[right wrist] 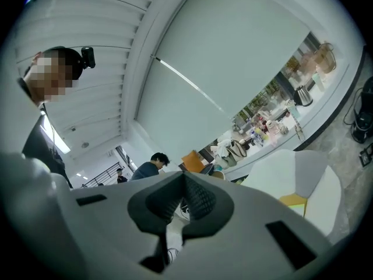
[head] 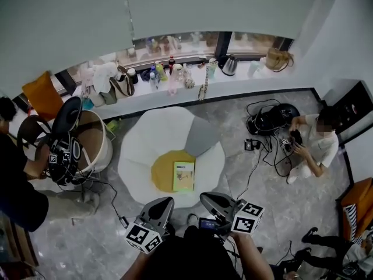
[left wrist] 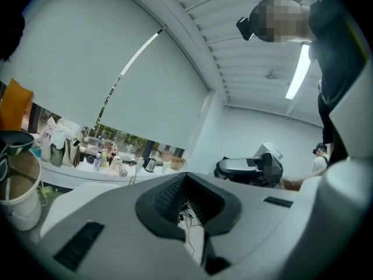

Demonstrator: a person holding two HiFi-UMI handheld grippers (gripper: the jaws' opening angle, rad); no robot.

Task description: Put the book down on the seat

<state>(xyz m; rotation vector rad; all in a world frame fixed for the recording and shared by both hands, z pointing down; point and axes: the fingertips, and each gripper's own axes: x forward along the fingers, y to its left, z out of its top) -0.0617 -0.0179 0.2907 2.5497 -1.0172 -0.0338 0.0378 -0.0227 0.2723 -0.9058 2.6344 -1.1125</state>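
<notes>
A pale green book lies flat on the yellow seat of a white petal-shaped chair, with nothing touching it. Both grippers are held close to the person's body at the bottom of the head view, well short of the chair and pointing toward it. My left gripper is shut with nothing between its pads, its jaw tips meeting in the left gripper view. My right gripper is likewise shut and empty. In the right gripper view the chair and a strip of its seat show at the lower right.
A window sill behind the chair carries bottles, bags and a kettle. A white bin stands left of the chair, next to a person with gear. Another person sits on the floor at right among cables and a black bag.
</notes>
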